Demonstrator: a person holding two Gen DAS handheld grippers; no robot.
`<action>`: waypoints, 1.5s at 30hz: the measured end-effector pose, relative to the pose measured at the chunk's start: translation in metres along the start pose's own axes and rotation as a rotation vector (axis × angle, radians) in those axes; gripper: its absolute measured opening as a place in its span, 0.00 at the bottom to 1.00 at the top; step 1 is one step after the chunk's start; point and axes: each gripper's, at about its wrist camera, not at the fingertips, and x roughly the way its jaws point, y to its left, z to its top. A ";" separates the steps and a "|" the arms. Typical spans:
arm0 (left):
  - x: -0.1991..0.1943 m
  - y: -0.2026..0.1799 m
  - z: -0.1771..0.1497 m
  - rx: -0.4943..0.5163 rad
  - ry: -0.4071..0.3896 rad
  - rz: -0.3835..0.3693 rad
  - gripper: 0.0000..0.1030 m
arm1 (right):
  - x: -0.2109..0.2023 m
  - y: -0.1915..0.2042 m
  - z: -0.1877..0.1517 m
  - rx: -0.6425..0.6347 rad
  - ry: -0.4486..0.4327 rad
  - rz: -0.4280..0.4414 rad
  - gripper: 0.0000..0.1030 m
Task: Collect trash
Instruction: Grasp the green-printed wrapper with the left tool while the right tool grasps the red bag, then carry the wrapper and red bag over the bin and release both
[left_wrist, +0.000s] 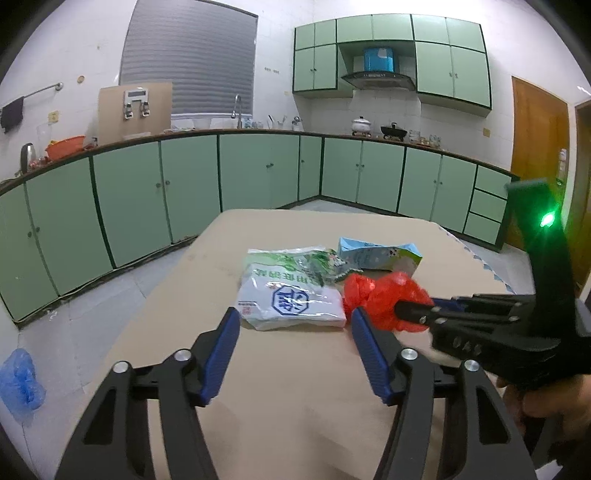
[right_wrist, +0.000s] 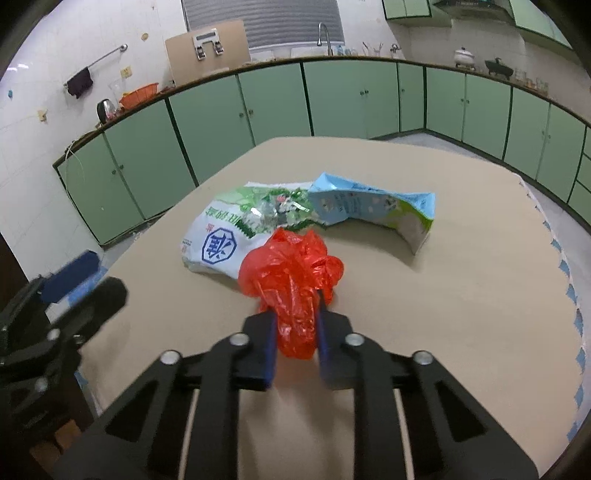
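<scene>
A crumpled red plastic bag (right_wrist: 291, 273) is pinched between the blue pads of my right gripper (right_wrist: 295, 314), just above the tan table (right_wrist: 443, 314). In the left wrist view the red bag (left_wrist: 376, 295) shows with the right gripper (left_wrist: 410, 312) reaching in from the right. A white and green salt bag (left_wrist: 288, 291) lies flat behind it, also in the right wrist view (right_wrist: 229, 229). A light blue carton-like wrapper (left_wrist: 380, 254) lies beyond, also in the right wrist view (right_wrist: 373, 206). My left gripper (left_wrist: 295, 325) is open and empty, just short of the salt bag.
Green kitchen cabinets (left_wrist: 184, 184) run along the walls beyond the table. A blue plastic bag (left_wrist: 20, 384) lies on the floor at the left. A wooden door (left_wrist: 535, 147) stands at the right. The left gripper (right_wrist: 70, 280) shows at the table's left edge.
</scene>
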 end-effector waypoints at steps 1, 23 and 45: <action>0.003 -0.003 0.000 0.001 0.003 -0.002 0.59 | -0.002 -0.003 0.001 0.001 -0.005 0.002 0.10; 0.098 -0.038 0.034 0.008 0.098 -0.009 0.55 | -0.032 -0.153 0.026 0.132 -0.146 -0.156 0.08; 0.074 -0.028 0.040 -0.082 0.144 -0.038 0.06 | -0.046 -0.157 0.029 0.151 -0.158 -0.147 0.08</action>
